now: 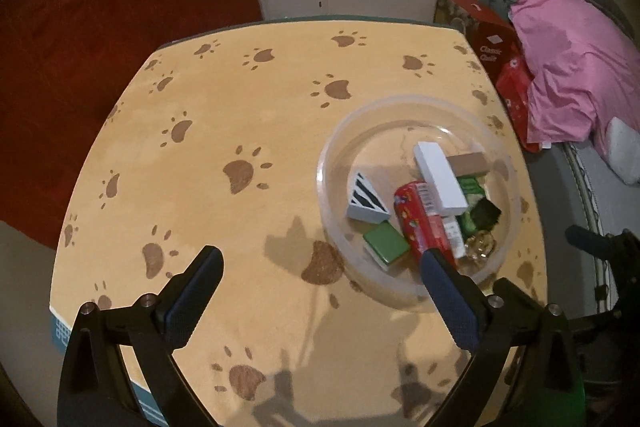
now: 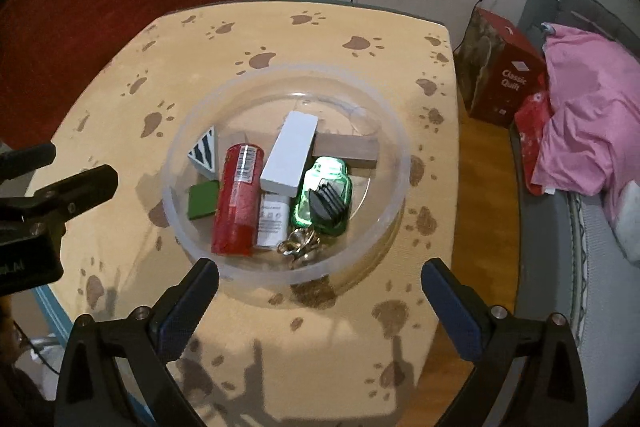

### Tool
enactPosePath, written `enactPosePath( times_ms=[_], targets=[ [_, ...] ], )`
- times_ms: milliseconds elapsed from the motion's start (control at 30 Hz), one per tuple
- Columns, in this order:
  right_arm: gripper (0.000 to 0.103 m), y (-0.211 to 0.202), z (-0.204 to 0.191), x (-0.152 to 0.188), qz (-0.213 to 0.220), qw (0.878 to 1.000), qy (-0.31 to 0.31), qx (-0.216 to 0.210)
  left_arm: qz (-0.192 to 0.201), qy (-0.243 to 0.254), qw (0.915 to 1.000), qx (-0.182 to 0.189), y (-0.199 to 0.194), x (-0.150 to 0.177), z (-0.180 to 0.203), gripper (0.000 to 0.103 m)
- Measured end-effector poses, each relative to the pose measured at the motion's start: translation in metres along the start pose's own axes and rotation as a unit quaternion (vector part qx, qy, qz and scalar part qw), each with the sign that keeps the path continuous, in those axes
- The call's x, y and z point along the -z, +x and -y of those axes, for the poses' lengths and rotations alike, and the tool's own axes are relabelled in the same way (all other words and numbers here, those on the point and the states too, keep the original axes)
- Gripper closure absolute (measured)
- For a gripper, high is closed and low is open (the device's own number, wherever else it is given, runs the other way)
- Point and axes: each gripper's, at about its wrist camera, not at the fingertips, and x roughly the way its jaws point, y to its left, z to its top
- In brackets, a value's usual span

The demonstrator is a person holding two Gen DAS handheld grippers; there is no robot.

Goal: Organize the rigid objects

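— Where are we in the tidying?

— Late on, I reckon. On the left of the right-hand view, the left gripper [image 2: 60, 183] pokes in, holding nothing. In its own view its fingers are spread wide.

— And the things themselves?

— All in the clear bowl [image 2: 192, 131] at the centre of the frame: striped block [image 2: 205, 153], green tile [image 2: 203, 201], red can [image 2: 236, 199], white box [image 2: 290, 153], wooden block [image 2: 346, 149], green bottle [image 2: 326, 183], a bunch of keys [image 2: 300, 247] at the near rim.

— The right gripper [image 2: 320, 281]?

— Lower middle, fingers wide apart, empty, hovering just short of the bowl.

— Next?

— The table [image 2: 120, 115] shows nothing loose. Probably pull back, or grasp the rim to shift the bowl.
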Motion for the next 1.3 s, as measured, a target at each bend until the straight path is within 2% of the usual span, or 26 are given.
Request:
enactPosePath(
  times_ms=[233,367,500,800,1300],
  targets=[
    [0.000,-0.017,-0.006,0.010,0.017,1.000,-0.011,0.016,0.014,0.003,0.9998,-0.016,-0.021,0.002,0.007,0.004],
    [0.000,-0.016,-0.005,0.012,0.010,1.000,-0.006,0.026,0.005,0.001,0.9997,-0.022,-0.020,0.004,0.007,0.003],
    [0.000,-0.019,-0.007,0.013,0.014,0.999,-0.004,0.031,-0.010,0.021,0.9983,-0.053,-0.015,0.007,0.013,0.001],
    [0.000,-0.026,-0.013,0.014,0.027,0.999,-0.016,0.040,-0.005,0.026,0.9992,-0.031,-0.017,0.010,0.016,0.001],
    [0.000,-0.029,-0.014,0.012,0.030,0.999,-0.019,0.041,-0.010,0.030,0.9994,-0.017,-0.013,0.006,0.020,0.001]
  ],
)
